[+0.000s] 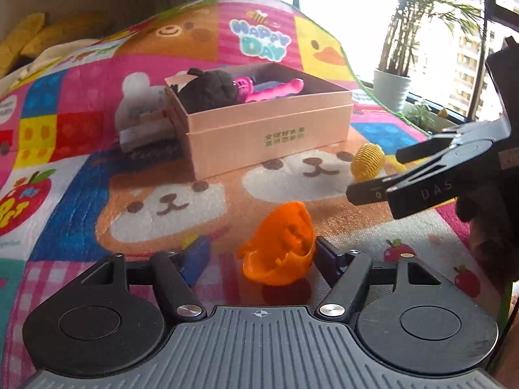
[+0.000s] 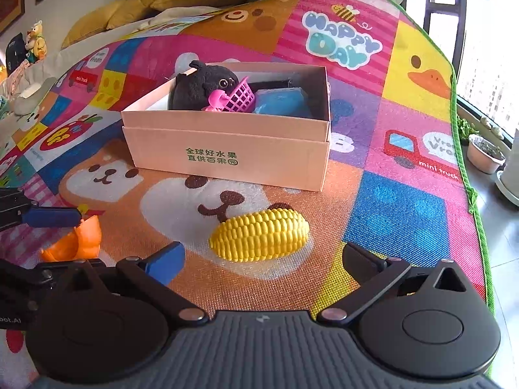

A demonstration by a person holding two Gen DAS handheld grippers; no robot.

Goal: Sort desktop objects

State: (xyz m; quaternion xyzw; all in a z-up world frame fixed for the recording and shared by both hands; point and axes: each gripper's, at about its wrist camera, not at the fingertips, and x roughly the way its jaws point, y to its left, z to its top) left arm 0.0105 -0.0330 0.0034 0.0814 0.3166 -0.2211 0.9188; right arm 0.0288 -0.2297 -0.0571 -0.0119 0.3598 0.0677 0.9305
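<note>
An orange toy [image 1: 279,247] lies on the colourful mat between the fingers of my left gripper [image 1: 259,256], which is open around it; it also shows at the left of the right wrist view [image 2: 76,241]. A yellow toy corn cob [image 2: 259,236] lies on the mat just ahead of my right gripper [image 2: 266,259], which is open and empty; the corn also shows in the left wrist view [image 1: 368,161]. A pink cardboard box [image 2: 227,149] stands behind, holding a black plush toy [image 2: 201,86], a pink toy basket [image 2: 238,97] and a blue item [image 2: 282,100].
The mat's green edge [image 2: 460,149] runs along the right, with floor and plant pots [image 2: 486,155] beyond. A white plush toy [image 1: 139,103] and small boxes sit left of the pink box. Yellow cushions [image 2: 155,0] lie at the back.
</note>
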